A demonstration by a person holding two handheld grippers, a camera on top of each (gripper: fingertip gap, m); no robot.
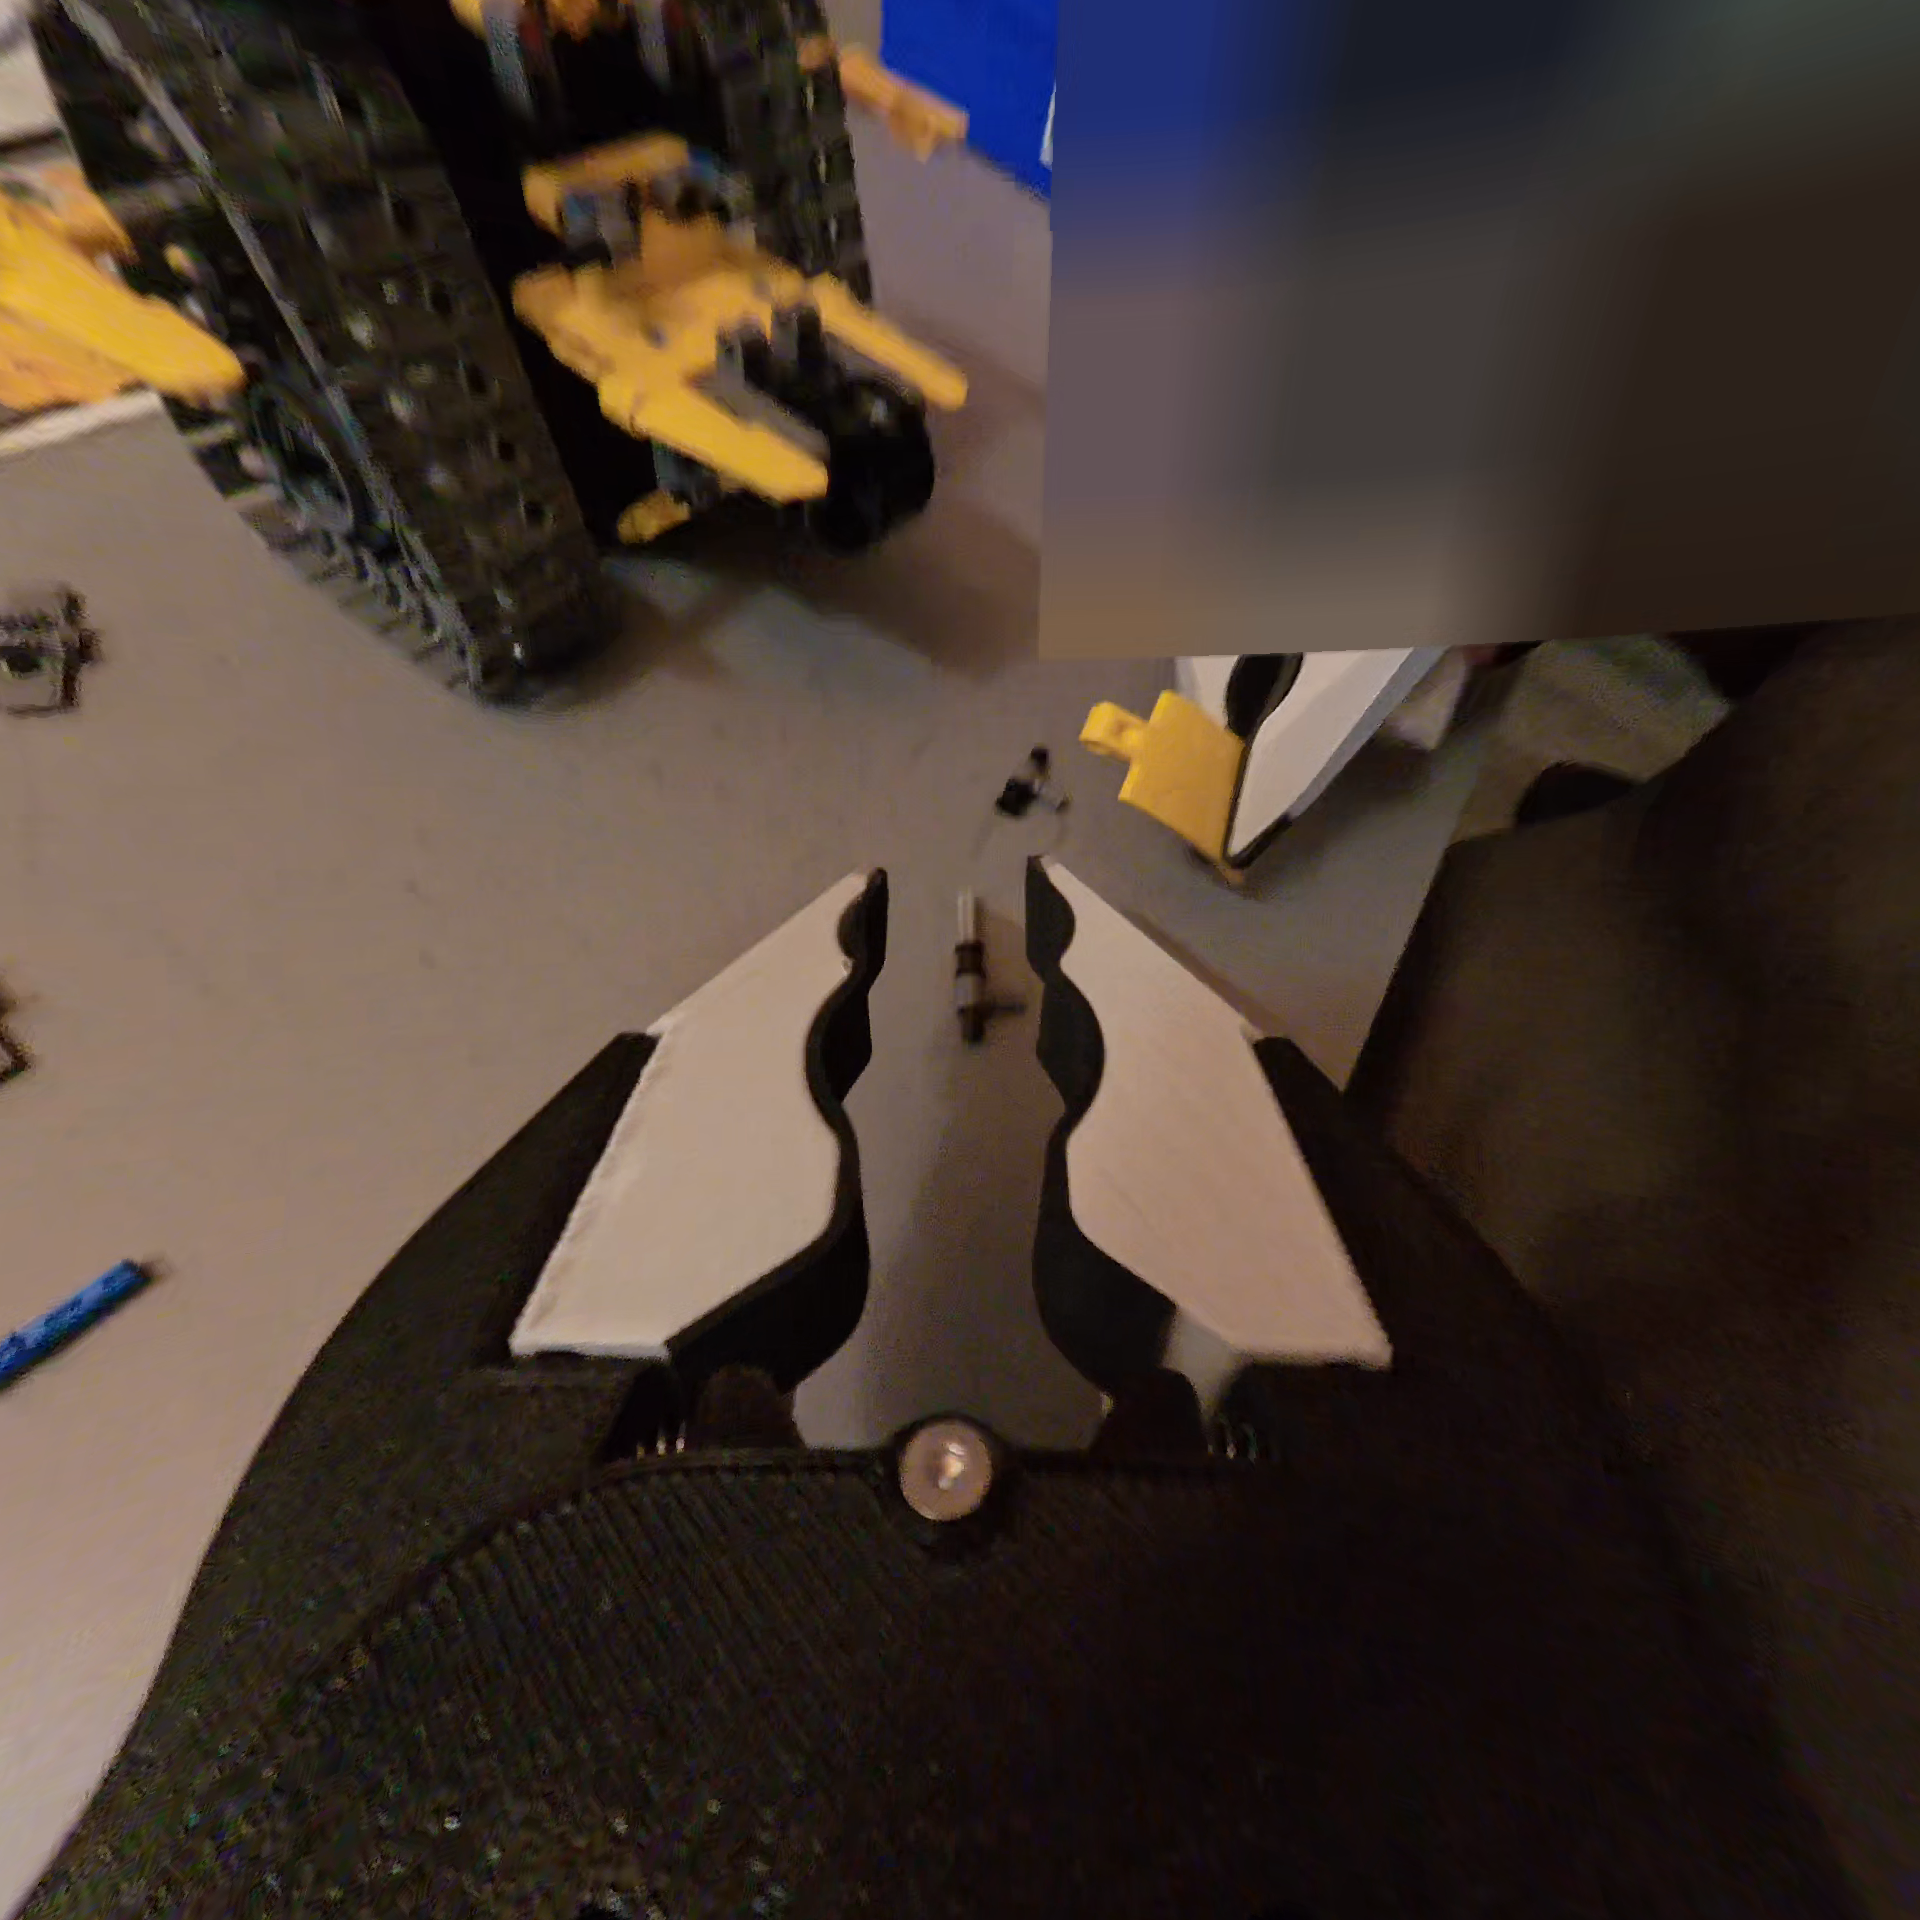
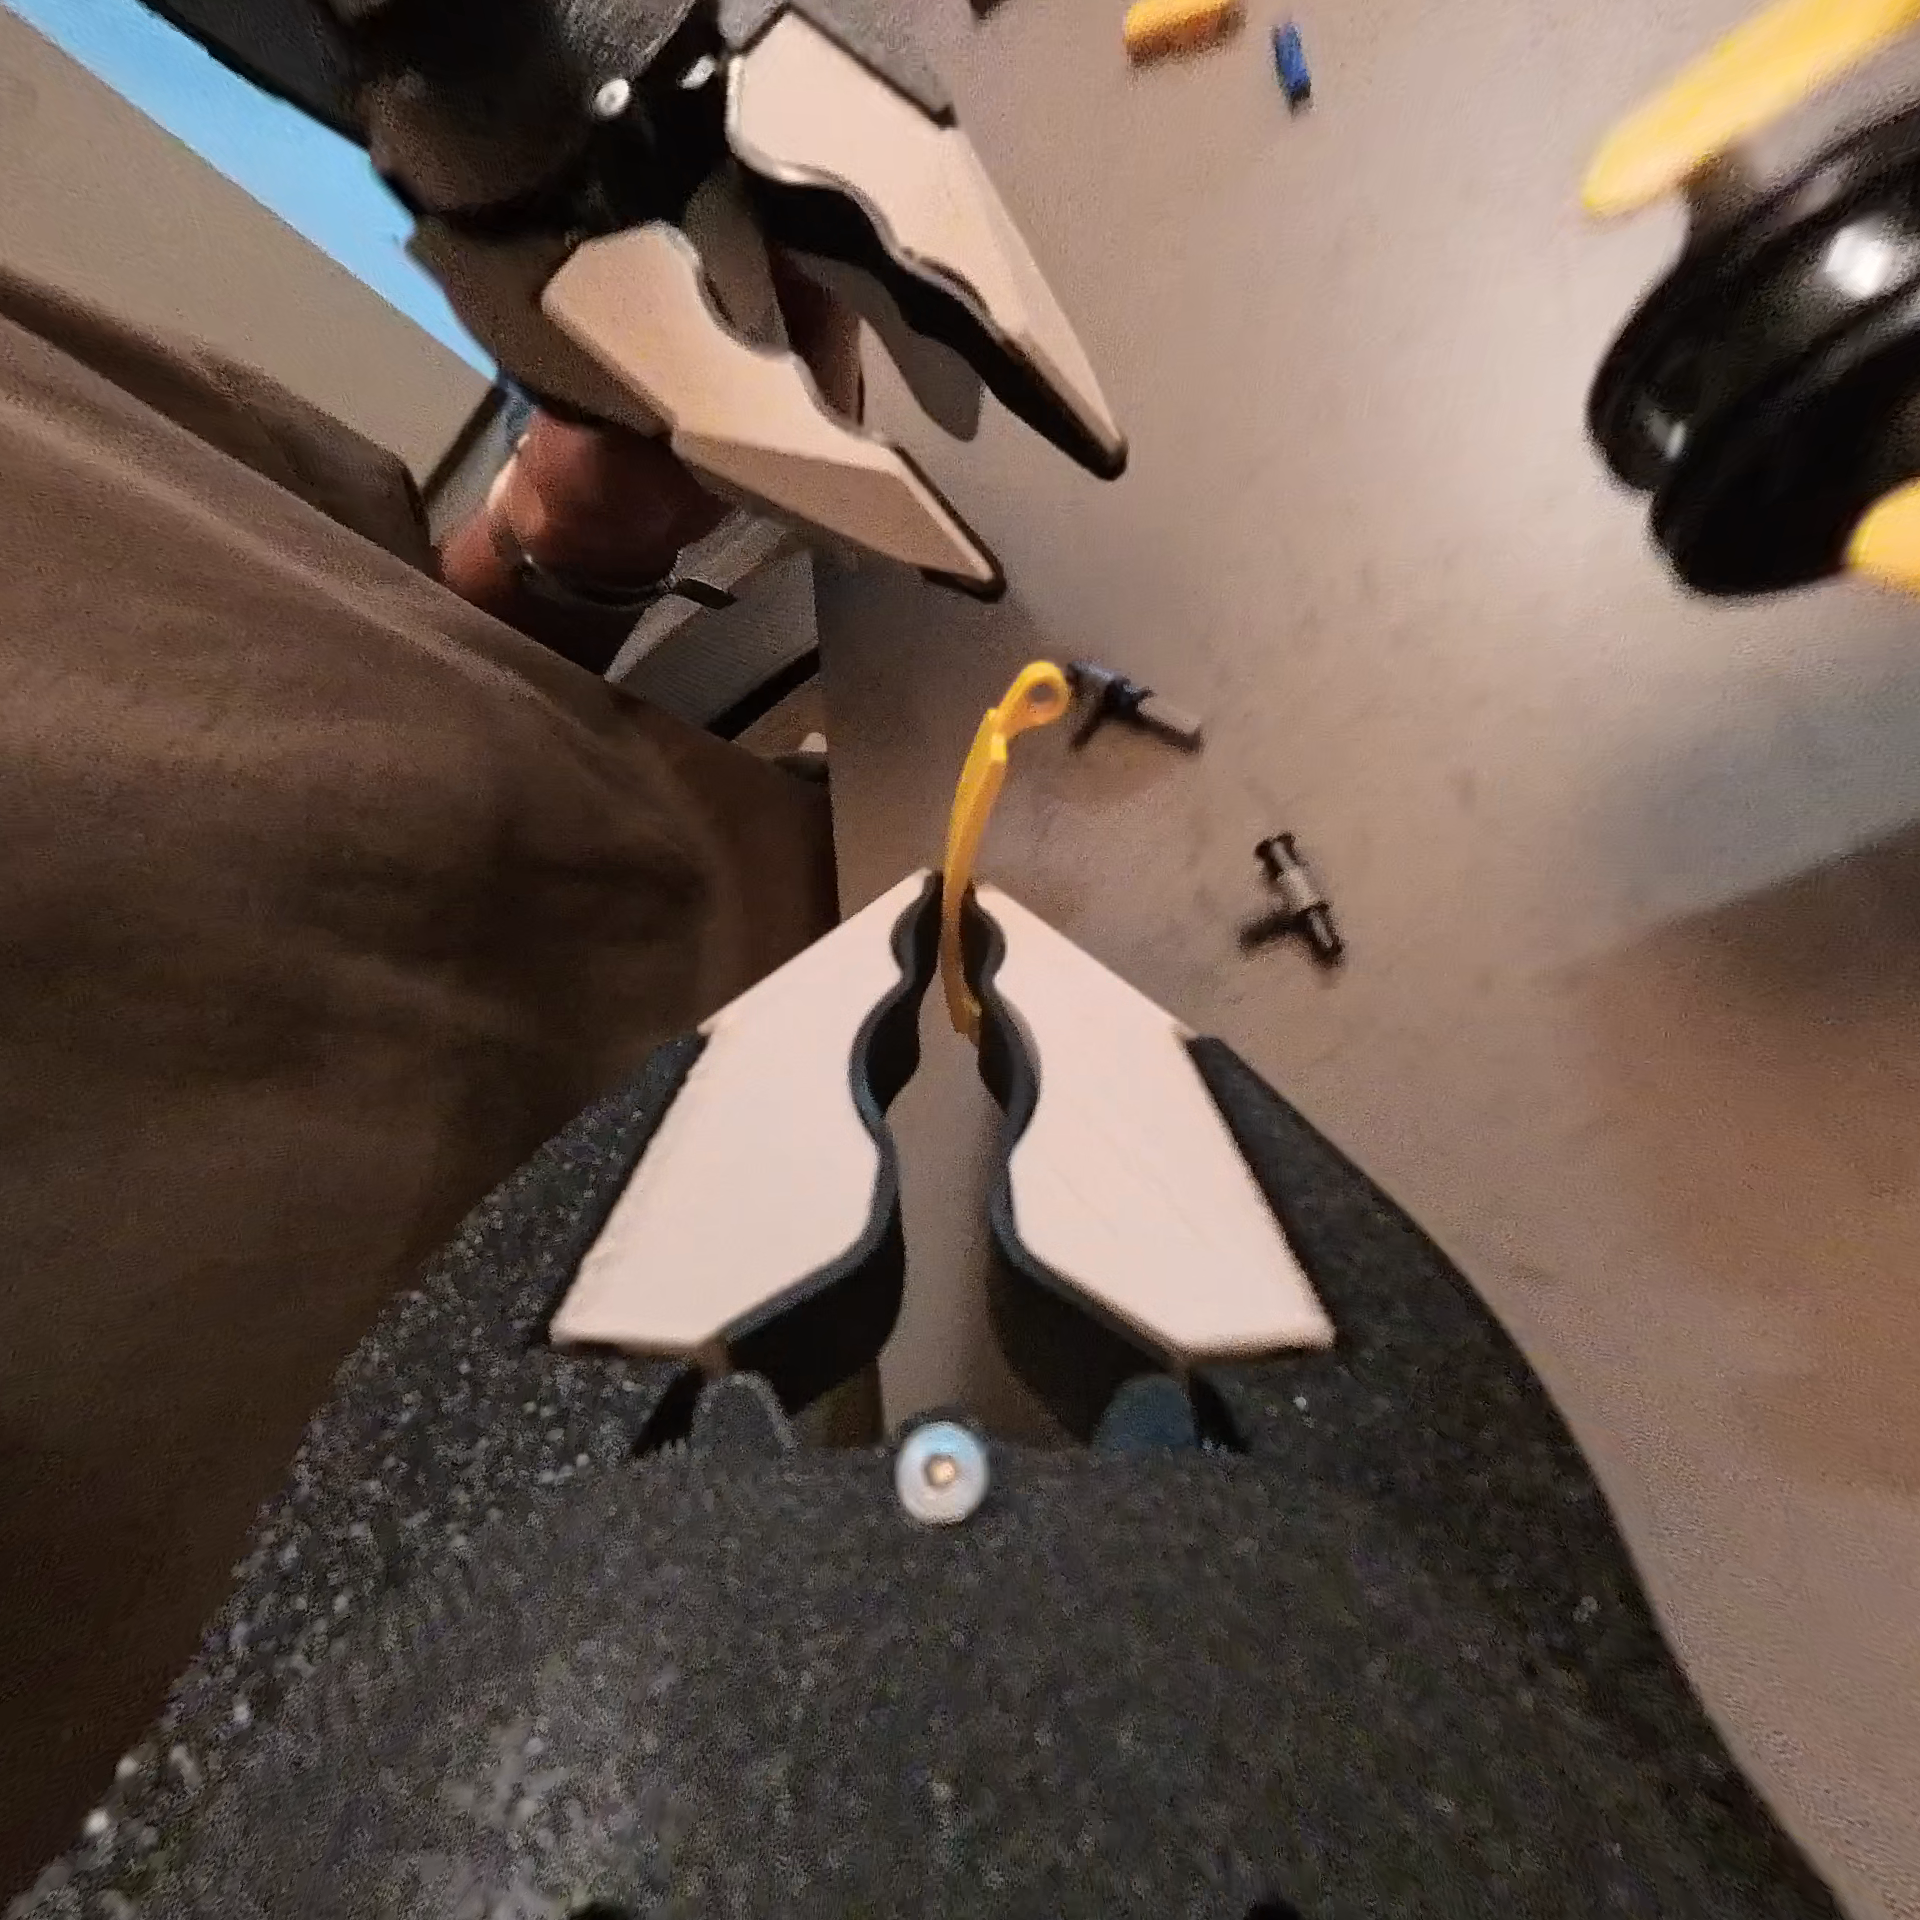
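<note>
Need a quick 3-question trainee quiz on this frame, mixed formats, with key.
1. True or false: the right gripper is shut on a thin yellow plastic piece.
2. What lies on the grey table between the open fingers of the left gripper? A) a blue beam B) a small black and grey pin C) a black wheel
3. Fill in: behind the left gripper stands a black and ____ brick-built tracked vehicle.

Key: 1 true; 2 B; 3 yellow
</note>
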